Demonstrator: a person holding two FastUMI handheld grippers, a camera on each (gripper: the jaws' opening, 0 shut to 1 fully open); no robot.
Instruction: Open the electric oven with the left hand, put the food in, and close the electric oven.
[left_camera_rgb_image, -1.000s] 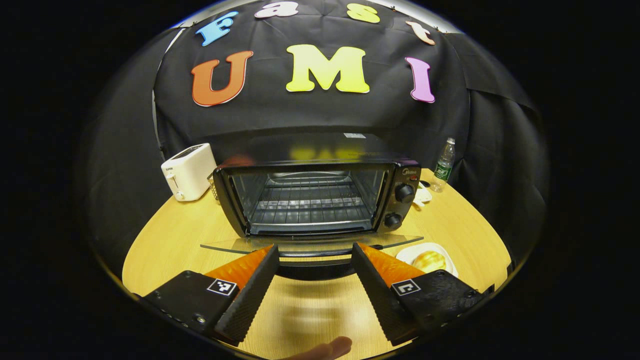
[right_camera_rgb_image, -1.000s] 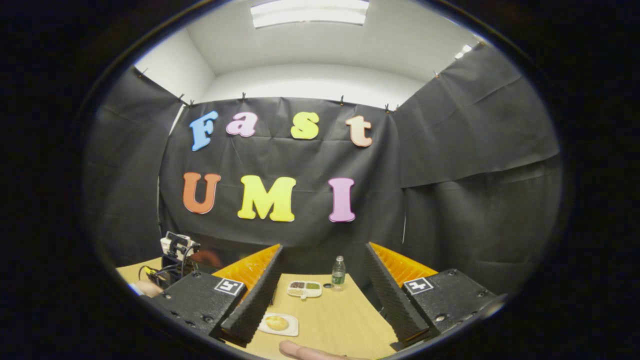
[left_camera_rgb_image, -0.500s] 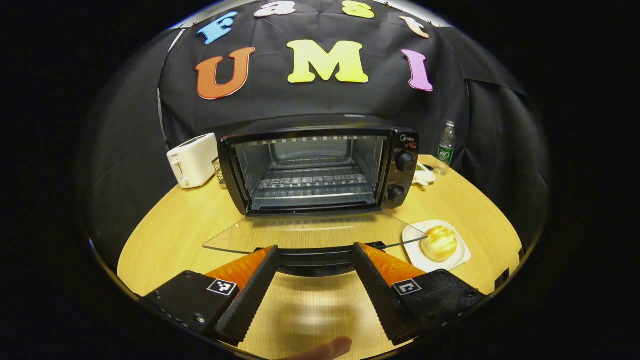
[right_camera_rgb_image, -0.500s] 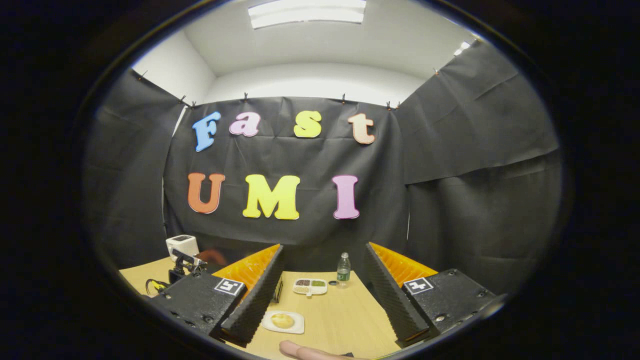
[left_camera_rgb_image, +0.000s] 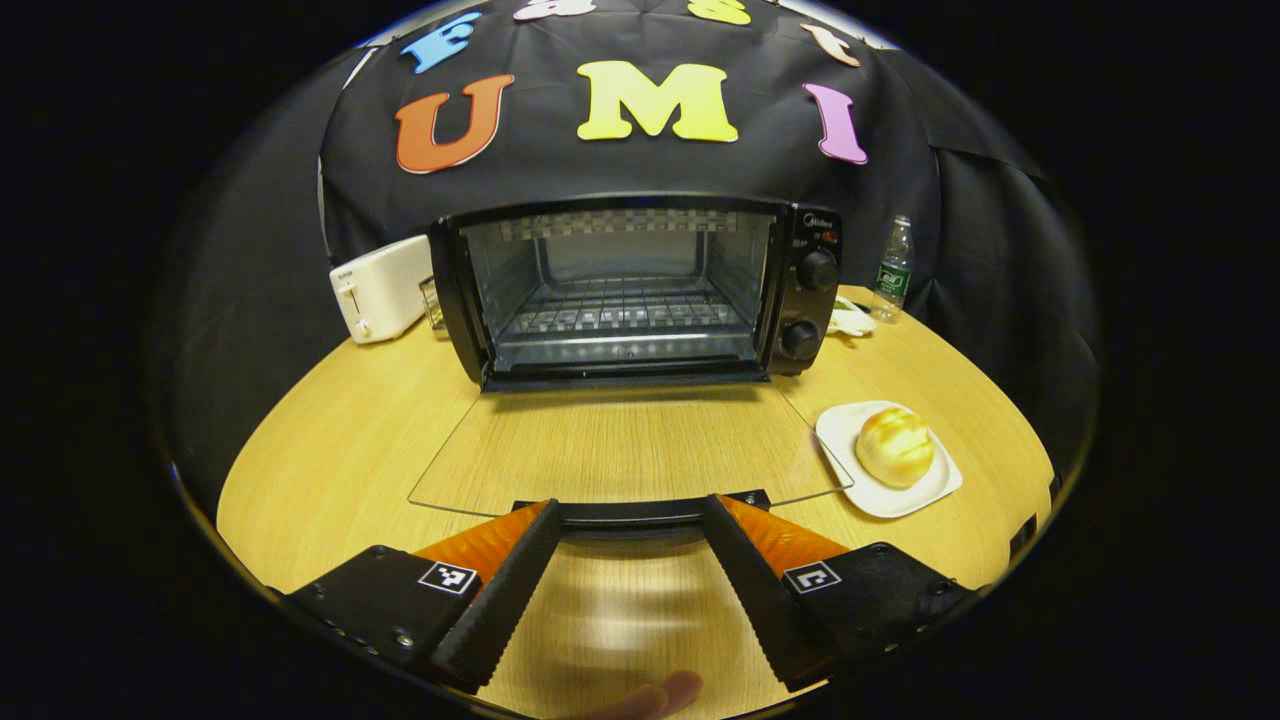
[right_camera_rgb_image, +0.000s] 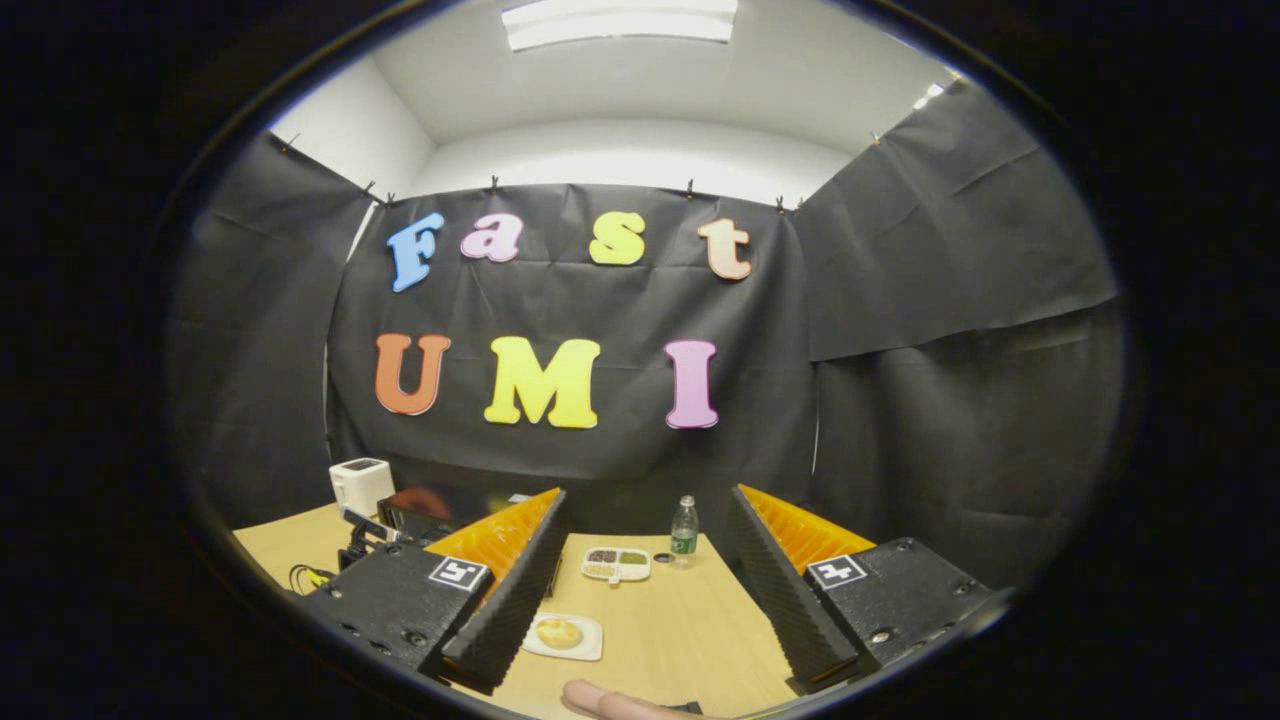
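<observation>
The black electric oven (left_camera_rgb_image: 800, 290) stands at the back of the round wooden table (left_camera_rgb_image: 330, 430) with its wire rack showing. Its glass door (left_camera_rgb_image: 620, 450) lies folded down nearly flat. The door handle (left_camera_rgb_image: 640, 516) runs across just in front of my left gripper (left_camera_rgb_image: 630, 508), whose fingers are open and spread wide. A golden bun (left_camera_rgb_image: 895, 446) rests on a white plate (left_camera_rgb_image: 935, 490) to the right of the door. My right gripper (right_camera_rgb_image: 648, 497) hangs open high above the table, with the bun (right_camera_rgb_image: 559, 632) on its plate (right_camera_rgb_image: 590, 648) below it.
A white toaster (left_camera_rgb_image: 380, 288) stands left of the oven. A water bottle (left_camera_rgb_image: 892, 270) stands at the back right; in the right gripper view the bottle (right_camera_rgb_image: 683, 530) is beside a small divided dish (right_camera_rgb_image: 617, 564). A person's fingertip (left_camera_rgb_image: 650, 693) shows at the lower edge.
The oven door has swung from partly lowered to nearly flat as my left gripper dropped and drew back with the handle. The right gripper only drifted slightly.
</observation>
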